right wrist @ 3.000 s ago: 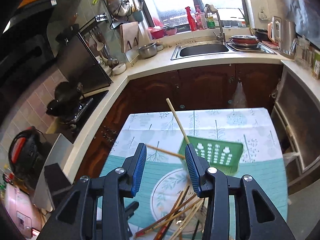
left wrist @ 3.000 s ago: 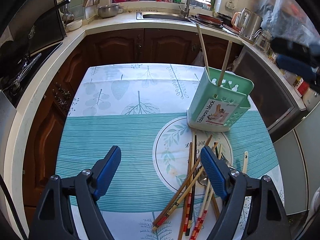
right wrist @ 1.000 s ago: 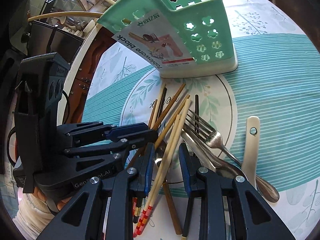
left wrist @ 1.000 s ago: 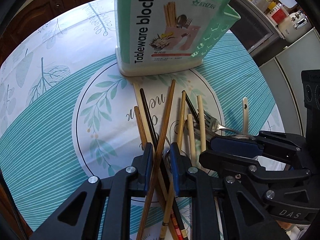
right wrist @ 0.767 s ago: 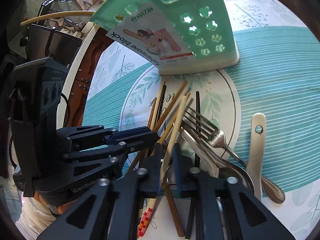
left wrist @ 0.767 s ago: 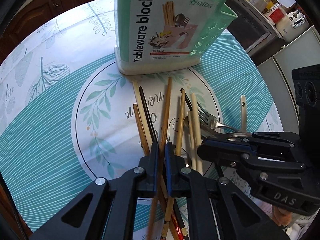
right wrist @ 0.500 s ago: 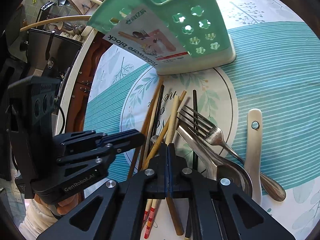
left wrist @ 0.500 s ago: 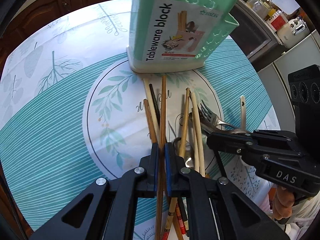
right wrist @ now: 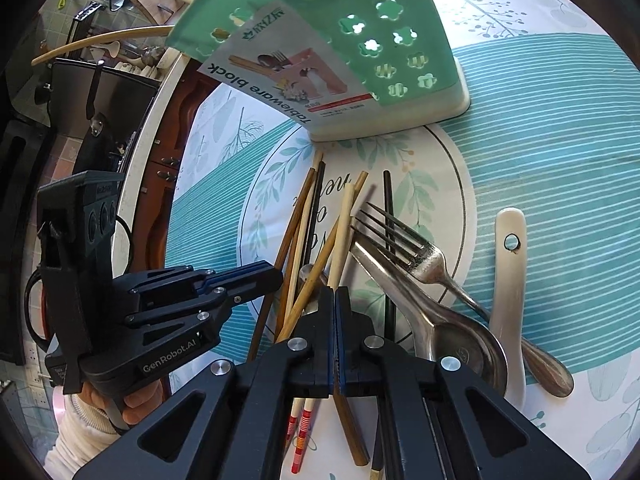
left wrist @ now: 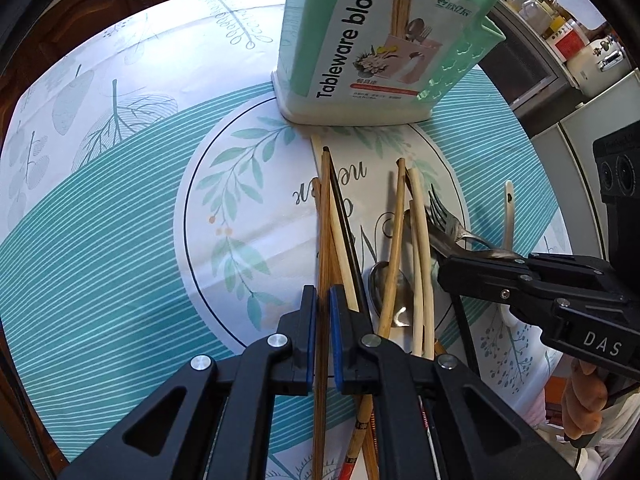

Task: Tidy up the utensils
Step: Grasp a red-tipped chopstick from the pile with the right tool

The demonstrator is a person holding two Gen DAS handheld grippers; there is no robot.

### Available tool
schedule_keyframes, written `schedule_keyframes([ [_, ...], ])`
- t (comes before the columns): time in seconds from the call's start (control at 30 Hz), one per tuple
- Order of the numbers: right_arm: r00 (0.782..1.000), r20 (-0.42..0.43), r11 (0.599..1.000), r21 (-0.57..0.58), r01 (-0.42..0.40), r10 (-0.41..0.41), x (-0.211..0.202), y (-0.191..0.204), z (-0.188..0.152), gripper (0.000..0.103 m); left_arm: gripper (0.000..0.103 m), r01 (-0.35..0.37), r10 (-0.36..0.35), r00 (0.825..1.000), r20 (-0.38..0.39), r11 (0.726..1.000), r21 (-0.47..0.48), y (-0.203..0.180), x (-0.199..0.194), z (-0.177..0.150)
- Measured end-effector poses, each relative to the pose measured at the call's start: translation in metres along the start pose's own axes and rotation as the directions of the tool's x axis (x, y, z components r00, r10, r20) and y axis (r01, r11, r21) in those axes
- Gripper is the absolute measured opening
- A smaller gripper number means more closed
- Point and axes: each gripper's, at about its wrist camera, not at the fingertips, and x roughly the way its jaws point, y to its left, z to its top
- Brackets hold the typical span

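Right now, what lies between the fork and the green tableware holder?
Mostly bare tablecloth: the fork points its tines toward the holder, and one dark chopstick reaches past them. The right wrist view shows it best.

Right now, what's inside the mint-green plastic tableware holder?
In the mint-green plastic tableware holder, pale chopsticks stick out of the top, and one shows through a cutout. Its walls and label hide the rest.

Holder's (left wrist: 384, 40) top cut off — chopsticks' (right wrist: 298, 436) ends hidden under jaws.
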Motion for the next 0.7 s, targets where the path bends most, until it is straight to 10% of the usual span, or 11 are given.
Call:
schedule_keyframes([
  [0.7, 0.999, -0.020, 0.999, 0.020, 0.039, -0.039, 0.023, 0.007, 0.018, 0.015, 0.004, -0.033, 0.033, 0.997, 0.066, 0.999, 0.002, -0.021, -0.018, -0.012],
])
